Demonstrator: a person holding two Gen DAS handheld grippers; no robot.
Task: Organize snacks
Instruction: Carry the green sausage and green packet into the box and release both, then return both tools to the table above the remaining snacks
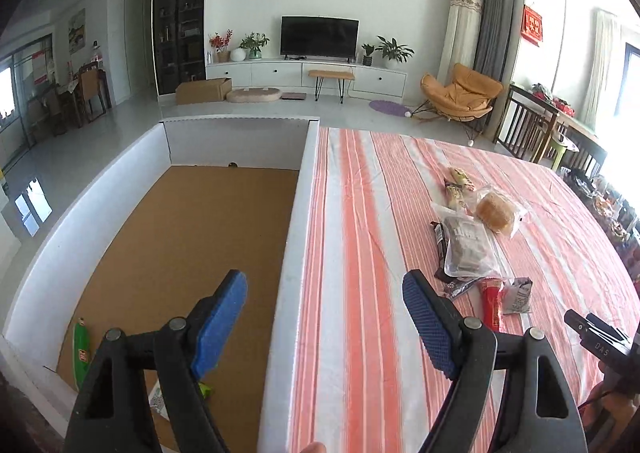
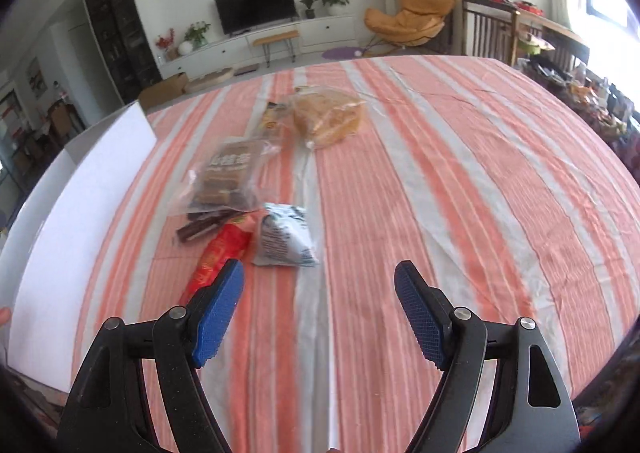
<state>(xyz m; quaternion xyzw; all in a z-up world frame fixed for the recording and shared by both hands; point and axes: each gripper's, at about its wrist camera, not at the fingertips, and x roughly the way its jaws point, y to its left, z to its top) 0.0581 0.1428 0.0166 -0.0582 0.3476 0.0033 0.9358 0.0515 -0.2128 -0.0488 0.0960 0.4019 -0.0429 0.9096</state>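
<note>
Right wrist view: both grippers gape empty; the white pouch looks light, crinkly, best pinched across its puffed middle.

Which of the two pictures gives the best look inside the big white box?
The left wrist view: it looks down into the white box, showing its brown floor and a green snack packet. The right wrist view shows only the box's outer white wall.
</note>
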